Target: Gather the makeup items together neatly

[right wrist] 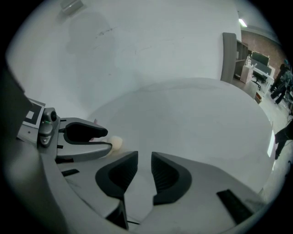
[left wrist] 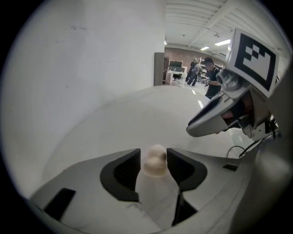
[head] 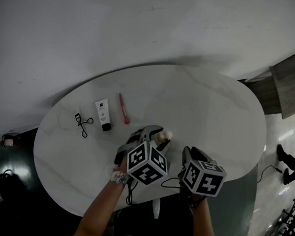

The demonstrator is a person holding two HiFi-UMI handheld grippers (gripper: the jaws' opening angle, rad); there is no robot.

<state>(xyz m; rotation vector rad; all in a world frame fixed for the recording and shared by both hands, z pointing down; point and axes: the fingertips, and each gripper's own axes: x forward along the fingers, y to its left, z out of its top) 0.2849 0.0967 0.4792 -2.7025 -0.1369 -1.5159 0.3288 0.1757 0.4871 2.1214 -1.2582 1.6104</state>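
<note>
– Four makeup items; which one is in hand?
– The sponge [head: 164, 137], close to the worktop's [head: 199, 109] near edge. It sits between the left gripper's [left wrist: 153, 155] jaws, which stand apart and seem not to press it: released, I judge. The right gripper [right wrist: 144, 160], just to its right, has its jaws slightly parted on nothing.
– So which step?
– Bringing the sponge to the others. Next: close on it, lift, and carry it toward the left edge.
– What waits there?
– A red pencil [head: 123, 108], a white tube [head: 103, 114] and an eyelash curler [head: 83, 124], side by side, well apart from the sponge. Only bare worktop lies between; nothing blocks the way.
</note>
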